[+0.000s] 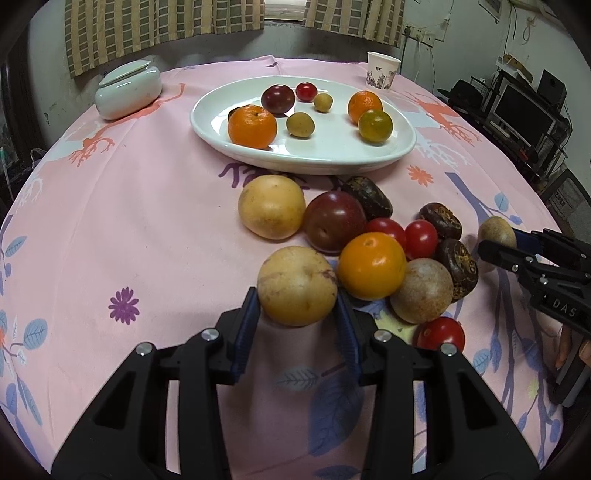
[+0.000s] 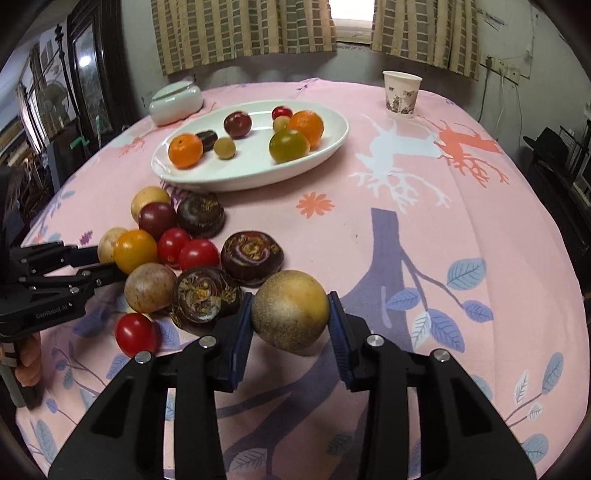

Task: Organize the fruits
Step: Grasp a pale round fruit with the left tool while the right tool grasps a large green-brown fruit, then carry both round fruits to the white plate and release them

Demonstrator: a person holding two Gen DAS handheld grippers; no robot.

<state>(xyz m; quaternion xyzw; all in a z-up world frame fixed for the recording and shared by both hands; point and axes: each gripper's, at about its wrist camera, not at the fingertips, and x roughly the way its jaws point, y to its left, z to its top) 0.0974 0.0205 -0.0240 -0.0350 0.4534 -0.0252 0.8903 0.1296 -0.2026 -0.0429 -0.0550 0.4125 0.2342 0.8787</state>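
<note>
nearest my left camera, the left tongs [image 1: 297, 306] are closed on a pale yellow fruit [image 1: 296, 286], held just above the bench [image 1: 147, 229] at the near edge of the loose pile. to the right, the right tongs [image 2: 290, 317] grip a speckled tan fruit [image 2: 290, 309] beside the dark water chestnuts [image 2: 201, 299]. the white plate [image 1: 332, 162] lies straight ahead of both, beyond the pile; i judge my left side slightly nearer, so the carry runs forward over the heap.

A lived-in home room — checked curtains [image 2: 243, 33], floral tablecloth [image 2: 406, 229], computer desk [image 1: 524, 107]
</note>
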